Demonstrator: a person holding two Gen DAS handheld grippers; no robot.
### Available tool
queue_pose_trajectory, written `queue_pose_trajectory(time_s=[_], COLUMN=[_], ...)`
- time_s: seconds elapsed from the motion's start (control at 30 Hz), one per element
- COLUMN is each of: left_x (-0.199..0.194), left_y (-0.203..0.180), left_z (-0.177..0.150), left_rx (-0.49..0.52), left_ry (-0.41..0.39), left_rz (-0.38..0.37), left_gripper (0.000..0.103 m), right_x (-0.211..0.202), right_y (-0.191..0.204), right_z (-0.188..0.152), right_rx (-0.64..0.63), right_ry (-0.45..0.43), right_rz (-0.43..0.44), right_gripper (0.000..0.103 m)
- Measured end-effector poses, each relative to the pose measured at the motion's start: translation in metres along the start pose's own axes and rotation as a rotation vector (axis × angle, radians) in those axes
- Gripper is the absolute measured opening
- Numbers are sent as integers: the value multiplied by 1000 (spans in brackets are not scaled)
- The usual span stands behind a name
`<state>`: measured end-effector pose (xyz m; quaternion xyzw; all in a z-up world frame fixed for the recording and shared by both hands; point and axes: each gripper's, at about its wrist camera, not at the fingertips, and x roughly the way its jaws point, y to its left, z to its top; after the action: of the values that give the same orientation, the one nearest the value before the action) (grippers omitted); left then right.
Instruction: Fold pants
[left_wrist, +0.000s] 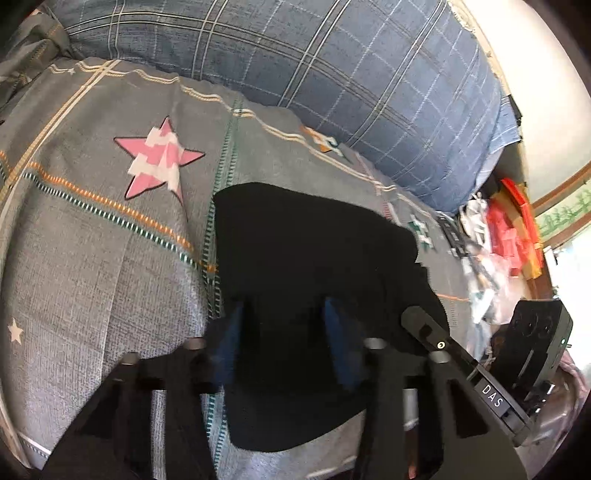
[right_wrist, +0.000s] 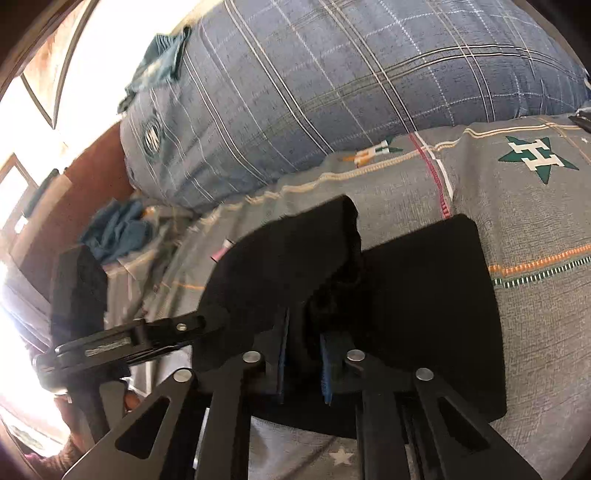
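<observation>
Jaws: left gripper (left_wrist: 284, 314) parted over the pants (left_wrist: 314, 280), holding nothing; right gripper (right_wrist: 304, 332) narrowed on a raised fold (mid-fold, I judge), next laid flat leftward.

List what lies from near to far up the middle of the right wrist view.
Right claw → black pants → grey star-print bedspread → blue plaid pillow.

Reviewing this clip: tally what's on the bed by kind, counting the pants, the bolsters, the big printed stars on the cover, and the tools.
Black pants: 1
Blue plaid bolster: 1
Large printed stars, pink and green: 2
Tools, left and right: 2
Total: 6
</observation>
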<state>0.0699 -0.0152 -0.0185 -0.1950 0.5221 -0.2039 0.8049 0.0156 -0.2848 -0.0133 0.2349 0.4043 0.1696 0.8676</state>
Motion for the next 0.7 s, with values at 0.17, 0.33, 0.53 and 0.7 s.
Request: queue_pose_trajectory(time_s=[0.17,0.33,0.53,0.7], left_x=[-30,-24,35,5], left_y=[-20,-65,-76,-78], left_z=[4,-3,-16,-10], left_rx=[-4,112,206,216], left_ry=[-46,-38,12,34], left_rz=[-85,-120,11,-27], left_gripper=[25,25,25,26], right_x=[-38,-74,-50,-60], right_y=[7,-10,-78,-79], right_z=[5,2,-28,-25], right_rx=[-13,26,183,166], right_ry=[-103,-173,-85,-92], right_rz=[54,58,-25,7], right_gripper=[11,11,11,18])
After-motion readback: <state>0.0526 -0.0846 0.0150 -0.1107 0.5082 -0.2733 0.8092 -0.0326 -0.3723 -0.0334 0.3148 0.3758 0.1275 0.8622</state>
